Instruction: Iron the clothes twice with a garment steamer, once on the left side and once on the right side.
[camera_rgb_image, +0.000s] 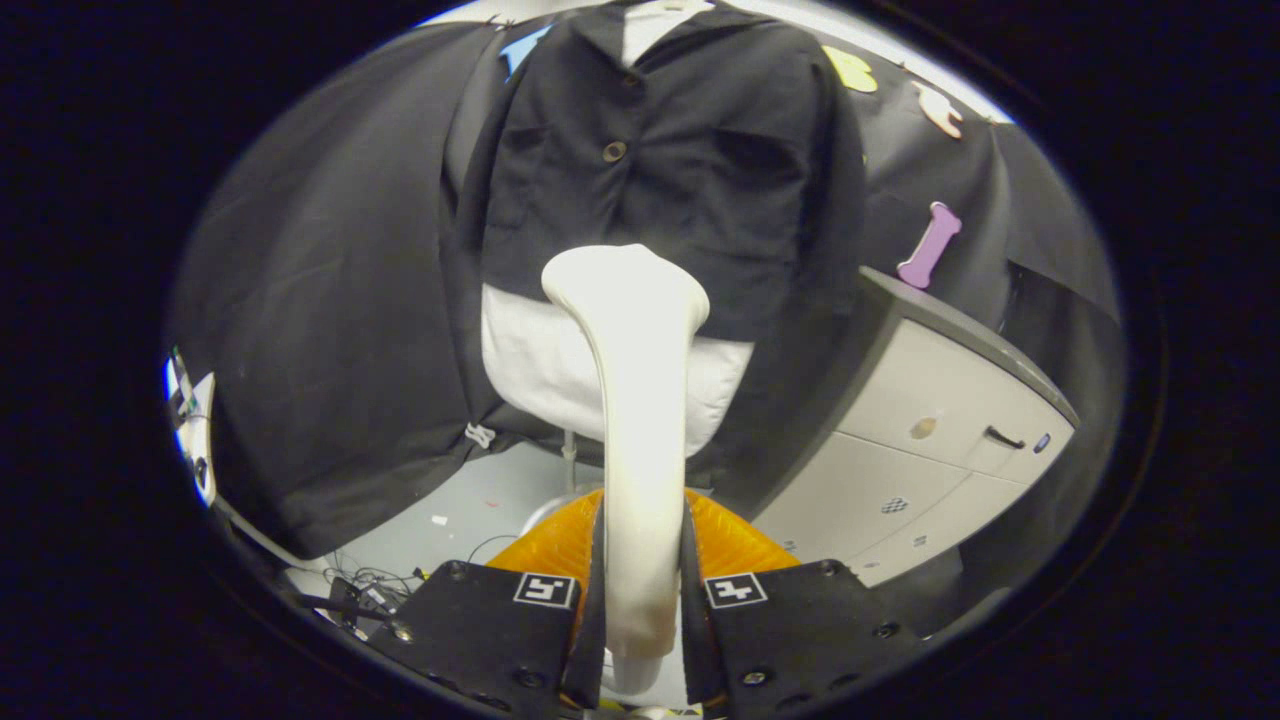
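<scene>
A black buttoned jacket (670, 160) hangs on a white mannequin torso (545, 375) straight ahead, its white lower part showing under the hem. My gripper (642, 590) is shut on the handle of a cream-white garment steamer (640, 400). The steamer stands upright between the fingers, and its flared head (625, 285) is at the jacket's lower hem, about the middle. Whether the head touches the cloth I cannot tell. The steamer's own back hides its front face.
A white cabinet (930, 440) with drawers and a dark top stands to the right of the mannequin. Something orange (730, 545) lies just behind the fingers. Cables (370, 585) lie on the light floor at the lower left.
</scene>
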